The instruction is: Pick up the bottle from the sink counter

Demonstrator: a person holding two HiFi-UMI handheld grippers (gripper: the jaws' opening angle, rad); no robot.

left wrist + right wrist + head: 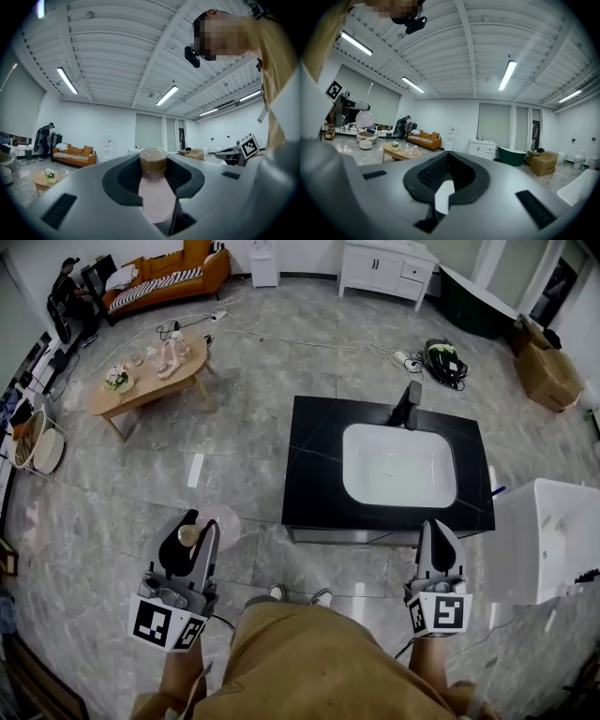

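- Left gripper (197, 529): fingers (123, 182) clamp the pink, tan-capped bottle (154, 192), which is off the desk and in the air.
- Right gripper (439, 529): fingers (426, 176) clenched together, nothing between them.
- The black desk (314, 456) with its white sink (398, 465) lies ahead, nearer the right gripper.

Two grippers along the bottom edge: the left gripper (200, 526) and the right gripper (439, 529). One bottle (154, 197), pink, brown cap. At centre, one sink counter (314, 456), one basin (398, 465), one faucet (407, 406). Upper left — one sofa (169, 282), one wooden table (150, 381). Top edge — one white cabinet (384, 268).
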